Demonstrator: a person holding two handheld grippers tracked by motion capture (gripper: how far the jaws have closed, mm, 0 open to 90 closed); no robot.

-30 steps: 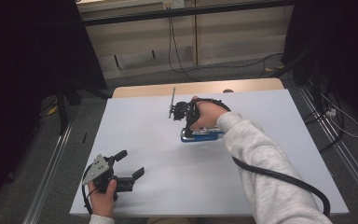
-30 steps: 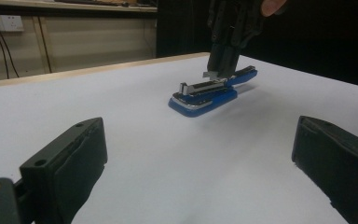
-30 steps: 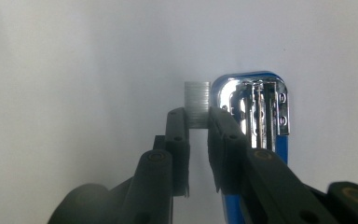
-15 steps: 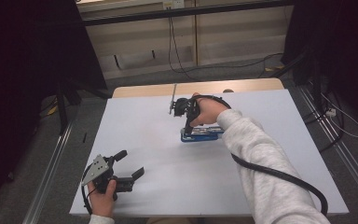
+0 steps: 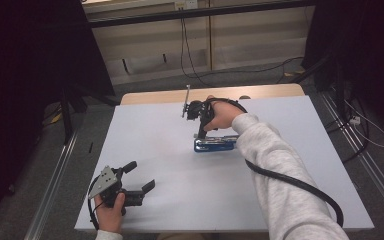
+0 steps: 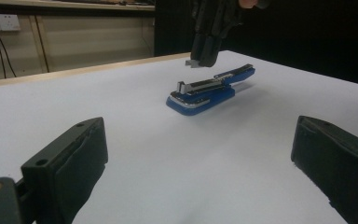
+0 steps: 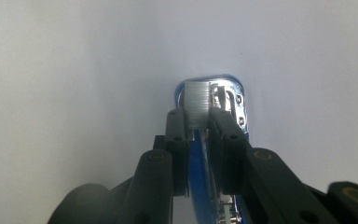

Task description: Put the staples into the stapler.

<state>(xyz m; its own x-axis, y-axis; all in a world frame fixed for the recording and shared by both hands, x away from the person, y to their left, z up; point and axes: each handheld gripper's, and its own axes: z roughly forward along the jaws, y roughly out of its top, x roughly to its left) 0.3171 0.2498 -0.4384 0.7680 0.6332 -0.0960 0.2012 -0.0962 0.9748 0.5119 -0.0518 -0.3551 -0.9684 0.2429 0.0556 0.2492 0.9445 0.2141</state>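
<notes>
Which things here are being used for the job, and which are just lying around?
In use:
- stapler, lying open on the table
- strip of staples, pinched in the right gripper just above the stapler
- left gripper, open, waiting near the table's front

Just lying about:
- cables on the floor behind the table
- wall socket

obstacle: stapler (image 5: 215,145) mid-table | bare table (image 5: 145,135) all round it
</notes>
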